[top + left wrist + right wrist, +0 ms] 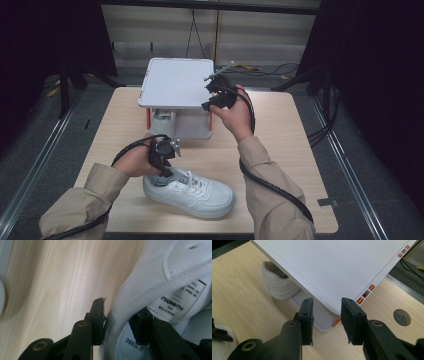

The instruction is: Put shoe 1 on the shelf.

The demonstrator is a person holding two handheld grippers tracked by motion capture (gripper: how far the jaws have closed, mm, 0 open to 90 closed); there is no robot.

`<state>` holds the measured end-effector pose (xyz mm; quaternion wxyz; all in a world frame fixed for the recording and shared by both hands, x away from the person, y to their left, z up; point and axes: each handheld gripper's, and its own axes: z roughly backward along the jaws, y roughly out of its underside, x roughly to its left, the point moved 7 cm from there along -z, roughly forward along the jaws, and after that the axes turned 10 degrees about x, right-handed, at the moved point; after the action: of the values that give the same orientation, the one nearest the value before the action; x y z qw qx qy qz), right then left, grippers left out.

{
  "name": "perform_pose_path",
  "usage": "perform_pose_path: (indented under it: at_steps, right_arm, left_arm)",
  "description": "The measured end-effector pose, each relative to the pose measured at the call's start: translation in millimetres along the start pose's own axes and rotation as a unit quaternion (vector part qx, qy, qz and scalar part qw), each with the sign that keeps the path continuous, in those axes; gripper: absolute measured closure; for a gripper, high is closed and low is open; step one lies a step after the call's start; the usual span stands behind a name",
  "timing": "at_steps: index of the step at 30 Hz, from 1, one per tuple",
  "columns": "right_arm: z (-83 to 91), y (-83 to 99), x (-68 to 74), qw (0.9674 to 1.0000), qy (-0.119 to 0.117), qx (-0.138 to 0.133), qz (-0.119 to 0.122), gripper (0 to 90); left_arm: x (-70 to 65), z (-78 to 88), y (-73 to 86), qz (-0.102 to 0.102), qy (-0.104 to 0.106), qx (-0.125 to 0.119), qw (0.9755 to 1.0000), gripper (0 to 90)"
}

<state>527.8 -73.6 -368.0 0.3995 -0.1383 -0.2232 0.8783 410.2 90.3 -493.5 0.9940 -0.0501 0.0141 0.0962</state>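
A person's left hand-held gripper point(164, 159) clamps the heel collar of a white sneaker point(192, 192) lying on the tabletop point(280, 150), in front of a white two-tier shoe rack point(176, 82). In the left gripper view, one jaw sits inside the collar beside the size label point(178, 302) and the other outside it. The right hand-held gripper point(216, 92) hovers with jaws apart and empty at the rack's near right corner. A second sneaker point(277, 282) sits on the rack's lower shelf, heel outward. The step appears to be stowing the shoe beside its mate; the next move likely calls for lifting and turning it. Its long axis runs heel-left to toe-right, parallel to the rack's front.
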Motion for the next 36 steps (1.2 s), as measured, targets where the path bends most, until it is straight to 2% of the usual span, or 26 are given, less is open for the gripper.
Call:
perform_pose_path:
  at_steps: [5,9,13,14,15,16,17,19,20,21,22,23,24,25,26,28,29,30,31,32,34,36]
  right_arm:
    - [-4.2,1.2,-2.0,1.0000,-0.002,0.001,-0.001,63.3]
    - [-4.1,1.5,-2.3,1.0000,-0.003,0.002,-0.002,63.4]
    - [-2.3,1.4,-3.5,1.0000,-0.001,0.001,-0.004,63.9]
    - [-2.3,1.4,-3.5,1.0000,-0.001,0.001,-0.004,63.9]
    - [-2.0,1.4,-3.4,1.0000,0.000,0.001,-0.003,63.9]
    - [-1.5,1.3,-2.8,1.0000,-0.001,0.000,-0.002,63.9]
    - [-1.4,1.1,-2.8,1.0000,0.000,-0.001,-0.001,63.7]
    - [-1.6,0.8,-2.7,1.0000,0.000,-0.001,-0.001,63.7]
    - [-1.5,0.0,-2.0,1.0000,0.000,0.000,-0.003,63.7]
    - [-1.5,0.0,-2.0,1.0000,0.000,0.000,-0.003,63.7]
    - [-1.1,-1.3,-0.8,1.0000,0.000,-0.001,0.001,63.7]
    - [-0.7,-2.1,0.2,1.0000,0.000,-0.001,0.002,63.7]
    - [-0.2,-2.8,0.7,1.0000,0.002,-0.002,0.004,63.8]
    - [0.3,-3.8,1.5,1.0000,0.002,-0.003,0.006,63.8]
    - [1.1,-4.7,1.8,1.0000,0.002,-0.003,0.006,63.8]
    - [1.5,-5.6,2.1,1.0000,0.001,-0.004,0.007,63.8]
    - [1.7,-6.2,2.4,1.0000,0.000,-0.004,0.009,63.8]
    - [1.4,-6.9,2.4,1.0000,0.001,-0.003,0.009,63.7]
    - [1.4,-6.9,2.4,1.0000,0.001,-0.003,0.009,63.7]
    - [1.2,-6.7,2.2,0.9999,0.001,-0.001,0.010,63.7]
    - [0.3,-6.4,2.6,1.0000,0.000,-0.001,0.009,63.3]
    - [-1.2,-5.7,1.7,1.0000,-0.001,0.000,0.007,62.6]
  left_arm:
    - [0.5,-4.9,-2.3,-0.005,0.002,0.012,0.9999,67.0]
    - [0.8,-5.9,-3.8,-0.002,0.006,0.015,0.9999,68.4]
    - [1.4,-5.1,-3.6,0.003,0.004,0.008,1.0000,73.8]
    - [1.4,-4.1,-3.1,0.003,0.010,0.006,0.9999,73.8]
    - [1.1,-3.5,-3.1,0.009,0.008,0.002,0.9999,74.8]
    - [0.3,0.4,-2.1,0.001,0.009,-0.005,0.9999,77.1]
    - [-0.7,3.2,-1.8,0.013,0.014,-0.013,0.9997,77.9]
    - [0.7,7.0,-1.5,0.007,0.007,-0.019,0.9998,78.5]
    - [6.4,15.7,-0.8,0.025,-0.014,-0.030,0.9991,79.2]
    - [6.4,15.7,-0.8,0.025,-0.014,-0.030,0.9991,79.5]
    - [16.2,24.3,0.4,0.046,-0.032,-0.051,0.9971,79.3]
    - [21.8,27.5,1.9,0.061,-0.038,-0.057,0.9957,79.3]
    - [26.5,29.4,3.2,0.076,-0.041,-0.063,0.9943,79.1]
    - [30.8,30.0,3.8,0.099,-0.043,-0.070,0.9917,78.9]
    - [30.8,30.0,3.8,0.099,-0.043,-0.070,0.9917,78.5]
    - [34.7,26.1,4.3,0.136,-0.044,-0.076,0.9868,78.1]
    - [34.2,22.2,4.4,0.158,-0.042,-0.070,0.9841,77.3]
    - [27.7,11.4,6.5,0.153,-0.043,-0.031,0.9868,75.6]
    - [27.7,11.4,6.5,0.153,-0.043,-0.031,0.9868,75.6]
    - [23.8,7.5,8.6,0.151,-0.038,-0.018,0.9877,75.6]
    - [14.7,-1.4,14.5,0.140,-0.010,-0.006,0.9901,74.2]
    - [9.8,0.0,15.0,0.127,-0.008,-0.016,0.9918,73.9]
